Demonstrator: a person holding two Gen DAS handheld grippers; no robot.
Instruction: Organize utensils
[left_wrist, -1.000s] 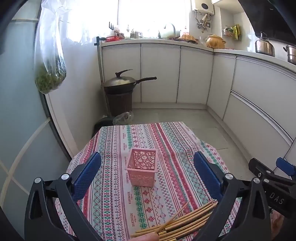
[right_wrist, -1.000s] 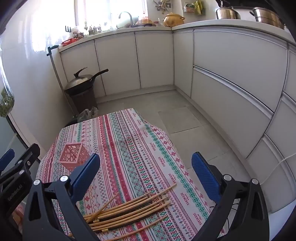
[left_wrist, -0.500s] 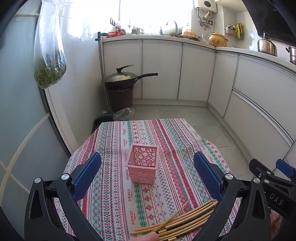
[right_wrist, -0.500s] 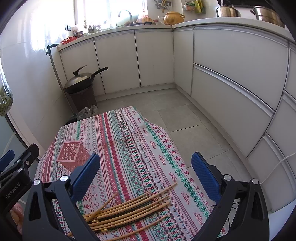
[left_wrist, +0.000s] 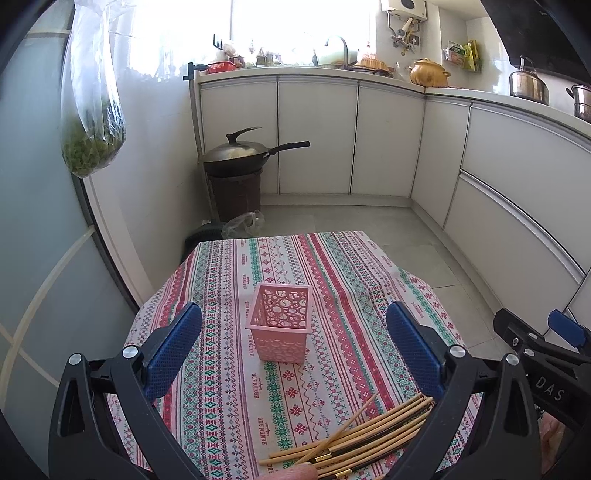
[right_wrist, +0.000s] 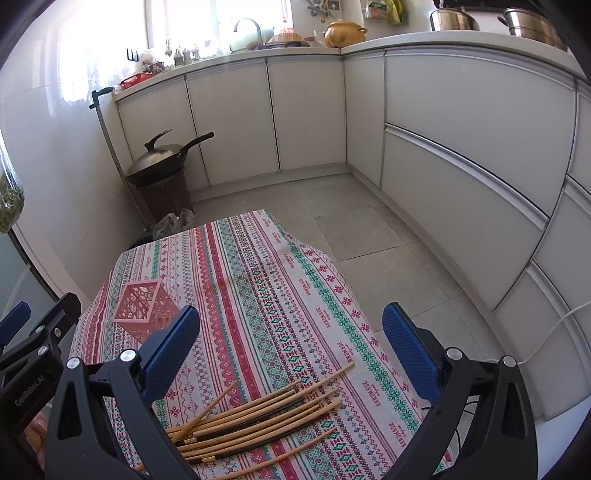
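Note:
A pink perforated square basket (left_wrist: 281, 321) stands upright on the patterned tablecloth (left_wrist: 229, 280); it also shows in the right wrist view (right_wrist: 142, 306) at the left. Several wooden chopsticks (left_wrist: 354, 439) lie loose in a pile near the table's front edge, seen too in the right wrist view (right_wrist: 258, 413). My left gripper (left_wrist: 295, 350) is open and empty, held above the table behind the basket. My right gripper (right_wrist: 291, 350) is open and empty above the chopsticks; it shows at the right of the left wrist view (left_wrist: 546, 354).
A wok on a brown bin (left_wrist: 240, 155) stands on the floor beyond the table. A bag of greens (left_wrist: 92, 122) hangs at the left by a glass door. White cabinets (right_wrist: 461, 155) run along the back and right. Tile floor lies right of the table.
Both views have risen and pulled back slightly, so the table and basket sit a little lower in frame. Both grippers stay open. The chopsticks and basket have not moved.

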